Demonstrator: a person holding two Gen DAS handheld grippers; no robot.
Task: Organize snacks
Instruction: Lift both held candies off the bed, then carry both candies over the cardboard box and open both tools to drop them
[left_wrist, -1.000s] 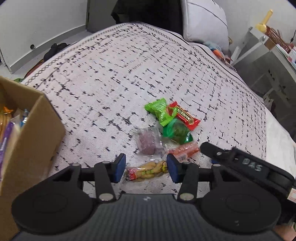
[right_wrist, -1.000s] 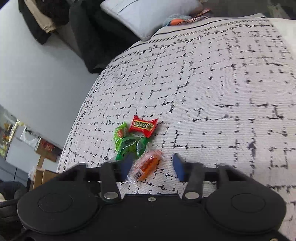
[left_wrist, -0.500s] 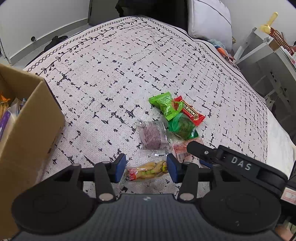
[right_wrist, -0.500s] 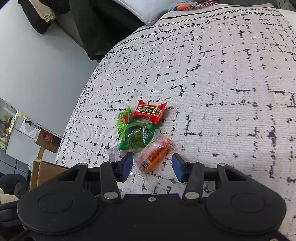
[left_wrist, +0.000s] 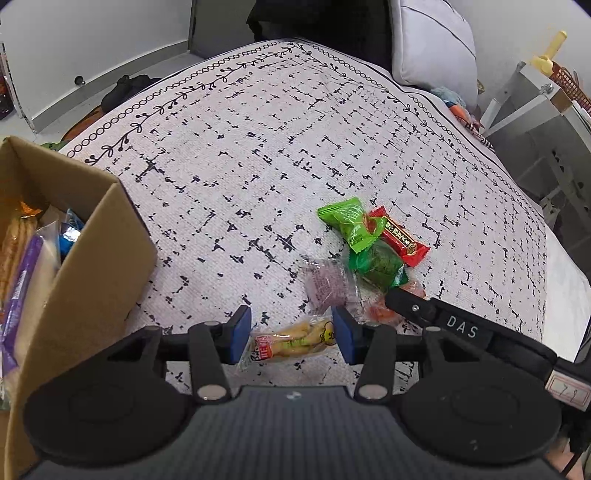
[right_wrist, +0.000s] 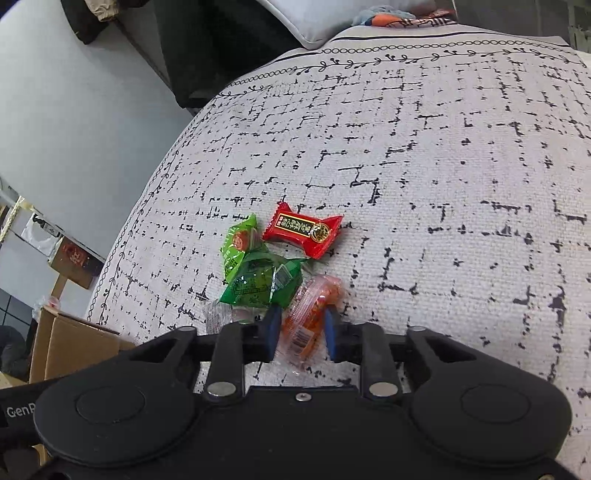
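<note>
Lying on the patterned bed cover (left_wrist: 280, 155) is a small heap of wrapped snacks. The left gripper (left_wrist: 291, 334) sits low over the cover with its blue pads spread, and a yellow snack packet (left_wrist: 293, 341) lies flat between them; the right pad looks to touch the packet's end, while the left pad stands just clear of it, so nothing is pinched. Just beyond it rests a clear packet with a purple filling (left_wrist: 327, 282). Next come a dark green packet (left_wrist: 378, 264), a light green packet (left_wrist: 349, 221) and a red candy (left_wrist: 400, 236), overlapping one another.

The right gripper (right_wrist: 301, 328) has its jaws drawn narrow around an orange snack in clear wrap (right_wrist: 308, 314), which lies on the cover with one end sticking out past the fingertips. Both pads seem to press the wrapper, though glare on the plastic makes the contact hard to judge. From the left camera this gripper reaches in from the right, covering part of that orange snack.

A cardboard box (left_wrist: 96, 258) stands on the cover at the left, open, with several packets (left_wrist: 26, 258) already inside.
</note>
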